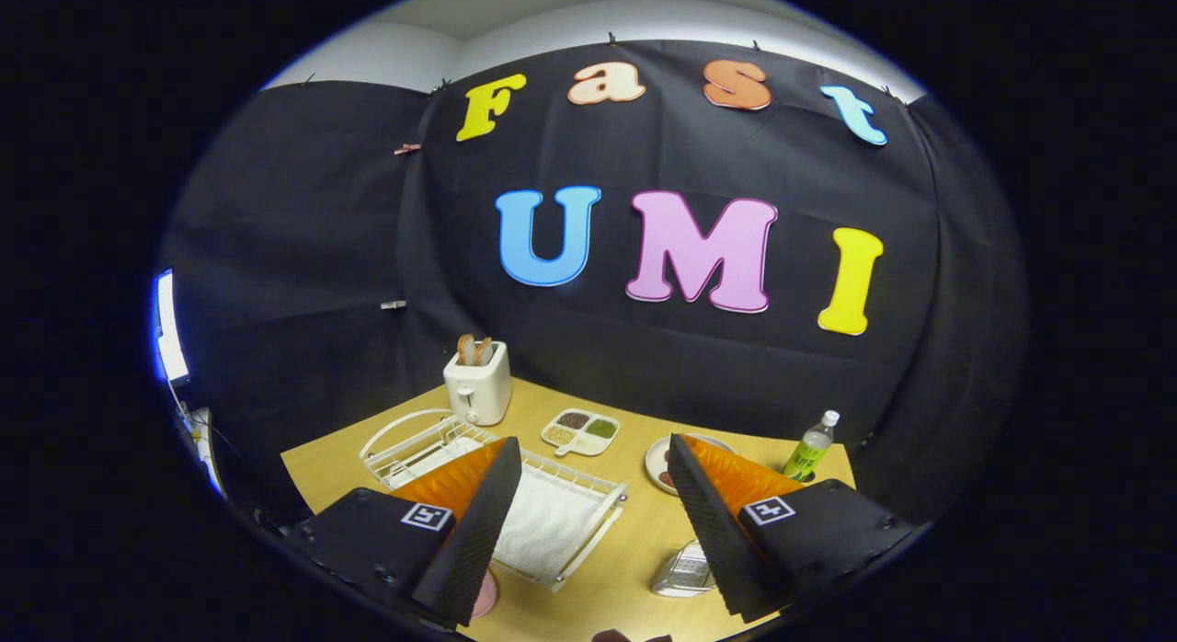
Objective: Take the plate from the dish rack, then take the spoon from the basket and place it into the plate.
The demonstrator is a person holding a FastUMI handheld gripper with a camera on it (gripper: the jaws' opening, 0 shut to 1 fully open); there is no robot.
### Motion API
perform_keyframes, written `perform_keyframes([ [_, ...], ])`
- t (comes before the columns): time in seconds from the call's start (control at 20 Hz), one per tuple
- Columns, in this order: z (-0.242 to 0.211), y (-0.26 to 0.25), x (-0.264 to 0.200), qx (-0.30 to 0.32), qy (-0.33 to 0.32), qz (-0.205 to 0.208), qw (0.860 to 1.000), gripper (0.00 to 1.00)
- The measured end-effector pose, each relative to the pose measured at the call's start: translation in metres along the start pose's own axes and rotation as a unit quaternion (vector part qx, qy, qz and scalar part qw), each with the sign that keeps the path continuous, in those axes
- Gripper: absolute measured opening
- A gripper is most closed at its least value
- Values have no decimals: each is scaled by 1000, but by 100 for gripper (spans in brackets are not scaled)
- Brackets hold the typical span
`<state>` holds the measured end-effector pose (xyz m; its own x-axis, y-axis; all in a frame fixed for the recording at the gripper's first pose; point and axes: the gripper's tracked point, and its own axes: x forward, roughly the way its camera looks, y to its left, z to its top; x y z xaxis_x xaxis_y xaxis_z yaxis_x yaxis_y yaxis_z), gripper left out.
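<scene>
1. Plate: a white curved rim [397, 425] stands at the far end of the rack [593, 530], beyond your left finger. It reads as a plate held in the rack, though the finger hides its lower part.
2. A second round dish [657, 462] lies flat on the table [634, 541], just beyond your right finger. Something small and dark rests on it, but it is too small to tell if it is a spoon.
3. Your gripper [590, 442] hangs above the table with its fingers spread wide, holding nothing and touching nothing.
4. The metal basket [685, 568] sits by the inner side of your right finger. You cannot see into it from here, so the spoon's place is not settled.
5. Judging by this, the scene fits two stages: the rack's plate waiting to be lifted, or the flat dish being the task's plate already set down. The picture does not decide between them.
</scene>
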<state>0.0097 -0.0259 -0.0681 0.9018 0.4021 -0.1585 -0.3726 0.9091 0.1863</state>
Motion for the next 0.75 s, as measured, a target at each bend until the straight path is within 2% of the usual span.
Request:
perform_keyframes([
  [0.35, 22, -67, -38, -13, -43, -23, 999, 98],
  [0.75, 10, -109, -65, -25, -49, -12, 998, 98],
])
